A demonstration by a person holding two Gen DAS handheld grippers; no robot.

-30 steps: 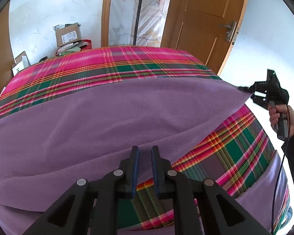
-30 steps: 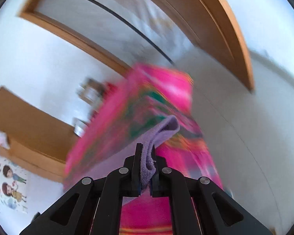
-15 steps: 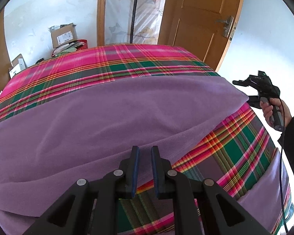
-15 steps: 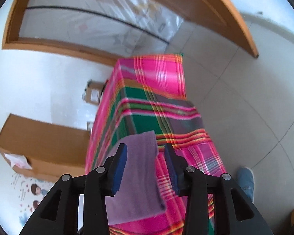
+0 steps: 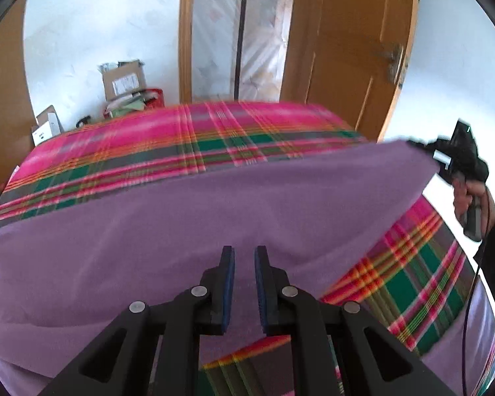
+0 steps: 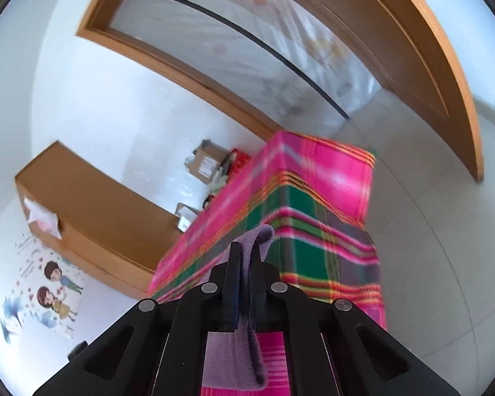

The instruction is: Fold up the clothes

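Cloth [image 6: 247,264], purple, is sitting pinched between the right gripper [image 6: 244,257] fingers, which are clamped on its corner; a fold is poking out past the tips. Beyond it, the plaid bed [image 6: 313,231] is dropping away to the floor. To fold well, I judge this corner should be kept taut and carried level across, matching edge to edge before letting go.

The left gripper [image 5: 244,257] is standing slightly apart, nothing between its pads, hovering above the cloth [image 5: 214,214] spread ahead of it. Only this view is showing the whole sheet, stretched out to the right gripper [image 5: 442,155] at its far right corner, and the hand [image 5: 468,194] holding it.
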